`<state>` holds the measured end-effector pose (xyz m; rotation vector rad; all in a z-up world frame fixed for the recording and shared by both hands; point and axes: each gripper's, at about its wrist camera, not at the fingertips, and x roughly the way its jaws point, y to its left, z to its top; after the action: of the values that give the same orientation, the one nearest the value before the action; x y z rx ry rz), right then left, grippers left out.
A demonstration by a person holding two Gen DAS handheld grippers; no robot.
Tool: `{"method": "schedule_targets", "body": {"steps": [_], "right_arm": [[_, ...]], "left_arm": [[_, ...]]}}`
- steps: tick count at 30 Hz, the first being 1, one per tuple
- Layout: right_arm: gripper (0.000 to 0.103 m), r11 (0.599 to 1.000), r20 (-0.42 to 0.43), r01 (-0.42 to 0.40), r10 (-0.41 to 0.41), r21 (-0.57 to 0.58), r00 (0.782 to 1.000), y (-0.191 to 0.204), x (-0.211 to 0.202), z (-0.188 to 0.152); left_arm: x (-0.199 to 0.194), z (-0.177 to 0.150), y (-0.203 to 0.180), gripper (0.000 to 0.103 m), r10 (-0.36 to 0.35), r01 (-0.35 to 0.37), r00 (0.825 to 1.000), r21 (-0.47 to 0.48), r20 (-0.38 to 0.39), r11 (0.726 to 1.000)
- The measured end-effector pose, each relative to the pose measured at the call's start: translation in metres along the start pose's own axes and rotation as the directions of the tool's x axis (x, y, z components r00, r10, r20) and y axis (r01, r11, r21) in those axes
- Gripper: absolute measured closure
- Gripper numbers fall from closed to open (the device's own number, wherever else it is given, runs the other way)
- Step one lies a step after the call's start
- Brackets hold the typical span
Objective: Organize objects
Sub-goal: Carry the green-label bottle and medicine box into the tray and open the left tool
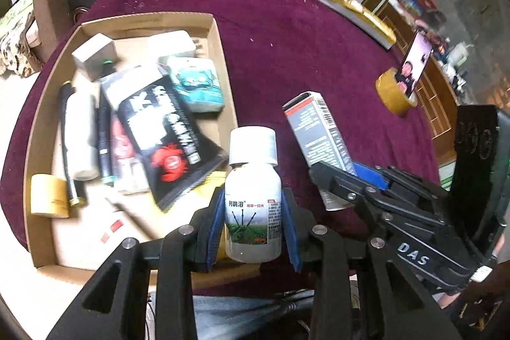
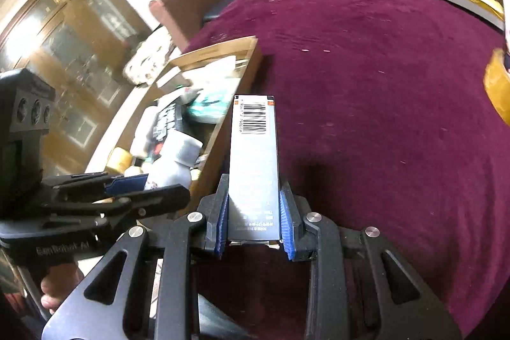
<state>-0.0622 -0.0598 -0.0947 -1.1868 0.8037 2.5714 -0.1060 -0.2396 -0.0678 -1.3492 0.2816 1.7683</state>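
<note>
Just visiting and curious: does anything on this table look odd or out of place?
A phone stands upright, propped in a roll of yellow tape as a makeshift stand. Inside the cardboard box things lie jumbled, a black packet overlapping others. Nothing looks spilled or broken.

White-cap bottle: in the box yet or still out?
Out. The left gripper holds the bottle by the cardboard box's near corner.

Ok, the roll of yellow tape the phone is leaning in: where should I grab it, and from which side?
Grip the roll of yellow tape across its outer wall, coming from above on the near side. It lies flat, so a pinch across the ring fits. The phone stands in its hole, so lift that out first or it will likely topple.
</note>
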Motion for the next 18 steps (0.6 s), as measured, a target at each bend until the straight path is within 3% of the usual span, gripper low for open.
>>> {"method": "schedule_targets", "body": {"steps": [5, 13, 16, 18], "right_arm": [[0.076, 0.996, 0.007, 0.012, -0.012, -0.083, 1.0, 0.028, 0.002, 0.006], [0.076, 0.992, -0.008, -0.006, 0.005, -0.127, 1.0, 0.049, 0.016, 0.025], [0.076, 0.991, -0.024, -0.015, 0.012, -0.134, 1.0, 0.051, 0.029, 0.035], [0.076, 0.99, -0.031, -0.011, 0.007, -0.14, 0.999, 0.052, 0.035, 0.041]], "left_arm": [[-0.021, 0.001, 0.015, 0.069, 0.05, -0.049, 0.997, -0.026, 0.053, 0.998], [-0.042, 0.022, 0.06, 0.069, 0.076, -0.065, 0.991, -0.1, 0.106, 0.993], [-0.047, 0.033, 0.079, 0.069, 0.053, -0.036, 0.992, -0.143, 0.116, 0.989], [-0.052, 0.039, 0.085, 0.069, 0.1, -0.079, 0.984, -0.141, 0.145, 0.987]]}}
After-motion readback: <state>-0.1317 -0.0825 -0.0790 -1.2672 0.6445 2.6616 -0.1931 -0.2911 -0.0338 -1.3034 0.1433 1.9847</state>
